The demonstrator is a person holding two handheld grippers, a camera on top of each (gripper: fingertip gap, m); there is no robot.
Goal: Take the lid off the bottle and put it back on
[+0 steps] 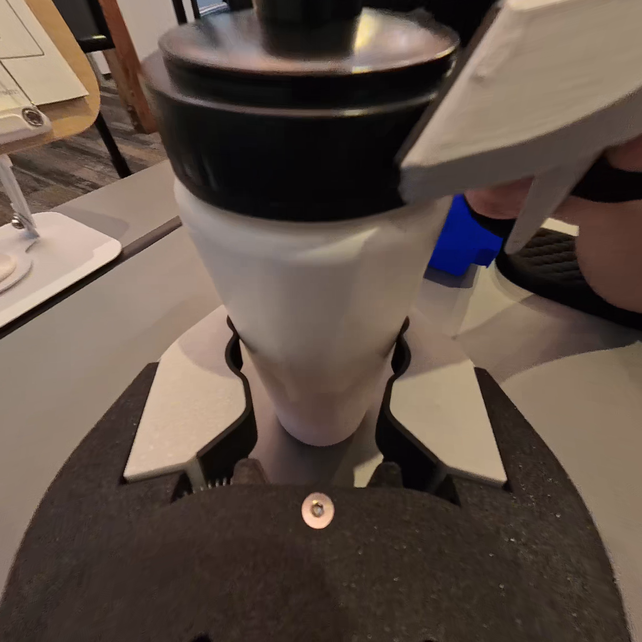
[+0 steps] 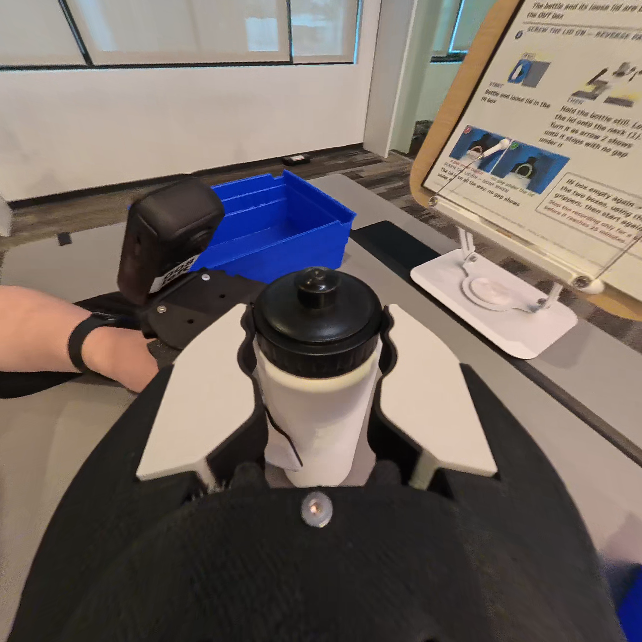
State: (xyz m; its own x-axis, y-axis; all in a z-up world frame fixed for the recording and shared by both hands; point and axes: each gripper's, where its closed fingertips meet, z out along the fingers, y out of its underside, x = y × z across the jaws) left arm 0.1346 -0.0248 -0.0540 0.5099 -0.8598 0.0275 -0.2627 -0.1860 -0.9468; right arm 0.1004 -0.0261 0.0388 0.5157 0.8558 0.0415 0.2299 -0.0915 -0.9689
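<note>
White plastic bottle (image 2: 319, 410) stands upright on the grey table (image 2: 573, 399), its ribbed black screw lid (image 2: 317, 324) on its neck. Left gripper (image 1: 317, 351) clamps the body low down; right gripper (image 2: 317, 333) squeezes the lid, blue plastic bin (image 2: 278, 225) behind.

The left tool (image 1: 318, 351) is clamping low with both fingers closed in. The right tool (image 2: 317, 333) is gripping higher up, its fingers (image 2: 417, 375) pressing inward.

A grey table (image 2: 590, 375) stood on patterned carpet (image 2: 347, 163); beyond, a white wall (image 2: 173, 114) carried what looked like frosted windows (image 2: 180, 27).
</note>
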